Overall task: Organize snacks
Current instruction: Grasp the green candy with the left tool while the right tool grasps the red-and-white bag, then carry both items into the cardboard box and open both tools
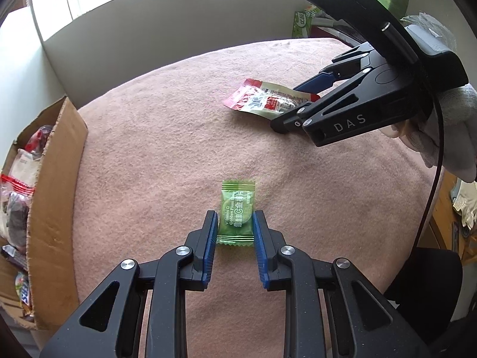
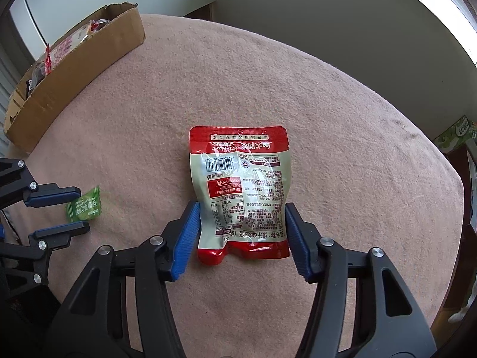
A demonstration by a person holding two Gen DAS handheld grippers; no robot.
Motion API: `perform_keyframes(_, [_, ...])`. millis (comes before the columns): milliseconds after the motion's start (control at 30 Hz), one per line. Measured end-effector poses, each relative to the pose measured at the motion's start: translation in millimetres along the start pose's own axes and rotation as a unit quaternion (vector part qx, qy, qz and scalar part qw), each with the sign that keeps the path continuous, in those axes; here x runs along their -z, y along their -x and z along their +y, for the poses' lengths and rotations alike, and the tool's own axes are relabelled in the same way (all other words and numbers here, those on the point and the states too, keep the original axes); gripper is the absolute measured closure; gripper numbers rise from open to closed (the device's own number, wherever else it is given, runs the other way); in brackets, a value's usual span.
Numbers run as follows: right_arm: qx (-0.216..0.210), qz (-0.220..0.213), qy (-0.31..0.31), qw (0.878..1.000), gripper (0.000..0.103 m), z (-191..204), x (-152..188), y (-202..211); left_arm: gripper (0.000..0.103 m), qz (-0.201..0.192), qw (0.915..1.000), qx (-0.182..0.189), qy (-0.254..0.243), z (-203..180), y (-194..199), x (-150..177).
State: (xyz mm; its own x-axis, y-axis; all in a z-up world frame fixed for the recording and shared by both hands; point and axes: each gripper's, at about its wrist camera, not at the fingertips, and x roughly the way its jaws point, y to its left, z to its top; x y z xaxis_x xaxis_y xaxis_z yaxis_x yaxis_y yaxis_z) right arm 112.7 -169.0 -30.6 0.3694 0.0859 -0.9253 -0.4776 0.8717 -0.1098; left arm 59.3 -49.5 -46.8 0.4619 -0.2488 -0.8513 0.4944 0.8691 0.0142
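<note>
A small green candy packet (image 1: pixel 237 211) lies flat on the pink cloth. My left gripper (image 1: pixel 234 219) straddles it, pads at both its sides, jaws touching or nearly touching its edges. The packet also shows in the right wrist view (image 2: pixel 85 204). A red and cream snack pouch (image 2: pixel 241 191) lies back side up on the cloth. My right gripper (image 2: pixel 241 211) is open around its lower half, pads just beside its edges. In the left wrist view the pouch (image 1: pixel 265 100) lies at the tip of the right gripper (image 1: pixel 298 101).
A cardboard box (image 1: pixel 50 197) with several snack packs stands at the left edge of the pink-clothed table (image 1: pixel 167 137); it shows far left in the right wrist view (image 2: pixel 74 71). A green carton (image 1: pixel 302 22) stands beyond the table's far edge. White walls rise behind.
</note>
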Motion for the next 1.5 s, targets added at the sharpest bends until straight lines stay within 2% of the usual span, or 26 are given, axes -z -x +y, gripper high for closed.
perform_keyframes(400, [-0.009,-0.013,-0.024,1.0,0.045,-8,7,16,0.081,-0.011,0.9998,-0.004,0.016,12,15,7])
perform_keyframes(700, [-0.012,-0.039,-0.016,0.999,0.045,10,-10,44,0.081,-0.027,0.9992,-0.017,0.026,18,45,19])
perform_keyframes(1000, [-0.034,-0.071,0.001,0.997,0.045,49,-37,76,0.081,-0.057,0.9965,-0.043,0.042,48,82,27])
perform_keyframes(1167, [-0.046,-0.088,0.013,0.995,0.045,78,-61,84,0.081,-0.077,0.9931,-0.065,0.06,78,106,35])
perform_keyframes(1500, [-0.073,-0.13,0.013,0.989,0.045,139,-105,79,0.081,-0.108,0.9787,-0.1,0.143,145,136,57])
